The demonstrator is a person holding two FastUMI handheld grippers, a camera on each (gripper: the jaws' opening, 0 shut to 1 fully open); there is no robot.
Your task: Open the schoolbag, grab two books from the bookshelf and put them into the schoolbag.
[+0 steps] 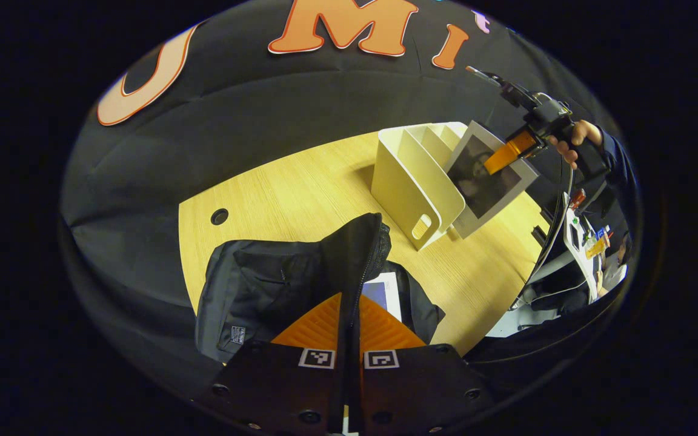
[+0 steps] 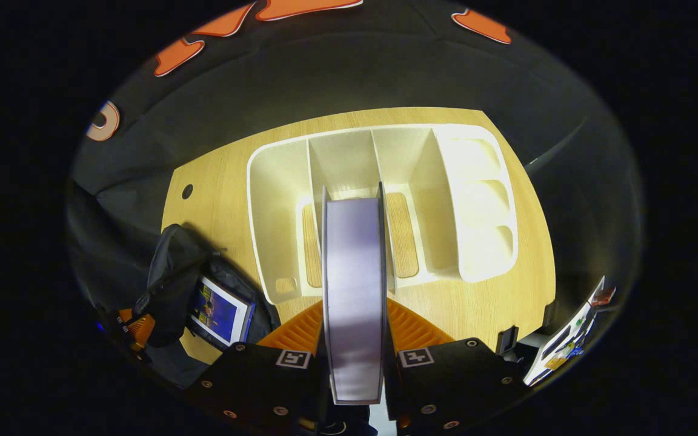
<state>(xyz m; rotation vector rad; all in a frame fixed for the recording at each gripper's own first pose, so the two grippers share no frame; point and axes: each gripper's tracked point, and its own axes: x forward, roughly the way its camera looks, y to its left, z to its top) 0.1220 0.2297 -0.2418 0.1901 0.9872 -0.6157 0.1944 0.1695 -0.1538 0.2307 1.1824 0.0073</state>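
Observation:
The black schoolbag lies open on the wooden table. My left gripper is shut on its zippered flap and holds it raised. A blue-covered book lies inside the bag. Behind it stands the white bookshelf. In the left gripper view, the right gripper pinches a grey-covered book lifted at the shelf's right side. In the right gripper view, my right gripper is shut on that book, seen edge-on above the bookshelf. The schoolbag and the blue book lie at lower left.
The bookshelf's slots look empty, with three small side pockets. A cable hole sits in the table near the back left. A cluttered desk stands past the table's right edge. A hand holds the right gripper.

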